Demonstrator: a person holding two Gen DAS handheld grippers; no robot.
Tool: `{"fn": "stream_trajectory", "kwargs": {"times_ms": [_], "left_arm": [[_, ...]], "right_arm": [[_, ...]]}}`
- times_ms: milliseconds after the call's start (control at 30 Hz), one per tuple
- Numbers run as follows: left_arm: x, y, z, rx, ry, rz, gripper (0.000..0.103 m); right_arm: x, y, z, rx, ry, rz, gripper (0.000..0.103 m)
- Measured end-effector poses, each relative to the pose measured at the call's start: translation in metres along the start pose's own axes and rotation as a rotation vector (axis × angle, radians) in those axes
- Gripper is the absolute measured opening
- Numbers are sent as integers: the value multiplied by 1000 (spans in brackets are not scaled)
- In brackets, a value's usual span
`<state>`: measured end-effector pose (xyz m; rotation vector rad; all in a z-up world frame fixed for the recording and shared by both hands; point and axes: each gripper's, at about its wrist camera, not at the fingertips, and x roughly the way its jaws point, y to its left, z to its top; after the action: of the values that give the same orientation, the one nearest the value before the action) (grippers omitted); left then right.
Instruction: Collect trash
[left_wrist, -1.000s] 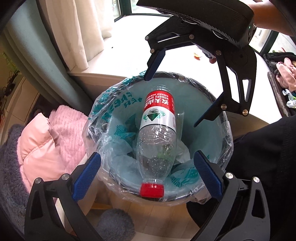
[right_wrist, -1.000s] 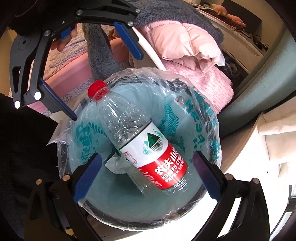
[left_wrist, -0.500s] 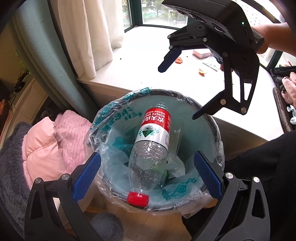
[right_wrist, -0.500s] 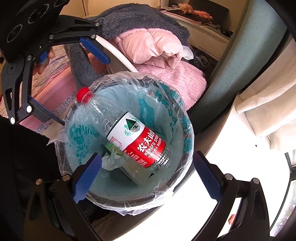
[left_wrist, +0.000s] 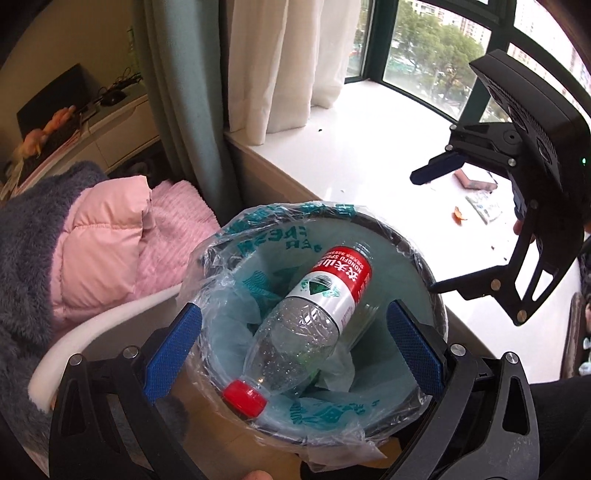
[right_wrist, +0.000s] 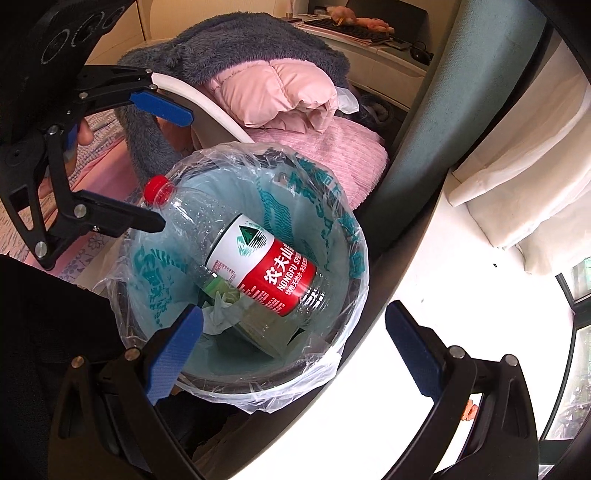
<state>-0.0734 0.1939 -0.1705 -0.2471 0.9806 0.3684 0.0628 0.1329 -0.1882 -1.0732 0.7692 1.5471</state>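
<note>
I see the bottle (left_wrist: 314, 317) lying tilted in the lined bin (left_wrist: 424, 266), cap on the rim, bin between windowsill (left_wrist: 369, 147) and bedding (left_wrist: 99, 243).

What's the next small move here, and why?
Probably send the right gripper to the scraps on the windowsill, starting with the wrapper. The bottle already lies in the lined bin, both grippers are open and empty, and litter remains on the sill.
</note>
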Motion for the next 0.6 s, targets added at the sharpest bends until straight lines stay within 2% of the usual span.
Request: {"fn": "stream_trajectory", "kwargs": {"times_ms": [267,300,367,400,467,533,600], "left_arm": [[10,14,-2,-208,35,-23,97],[9,15,-3,-228,30,-1,97],[4,15,-6,-258,4,92,97],[2,14,-7,-262,-6,124,97],[3,13,-7,-241,-8,126,97],[4,11,-8,-216,-20,106,97],[7,11,-8,-203,0,53,97]], "right_arm": [[0,7,-9,42,5,-19,96],[0,7,-10,48,3,-20,96],[0,9,-12,56,1,-15,96],[-1,10,-14,57,2,-14,96],[-1,11,-16,63,2,-11,96],[-1,12,-18,72,3,-4,96],[-2,13,-19,82,1,-2,96]]}}
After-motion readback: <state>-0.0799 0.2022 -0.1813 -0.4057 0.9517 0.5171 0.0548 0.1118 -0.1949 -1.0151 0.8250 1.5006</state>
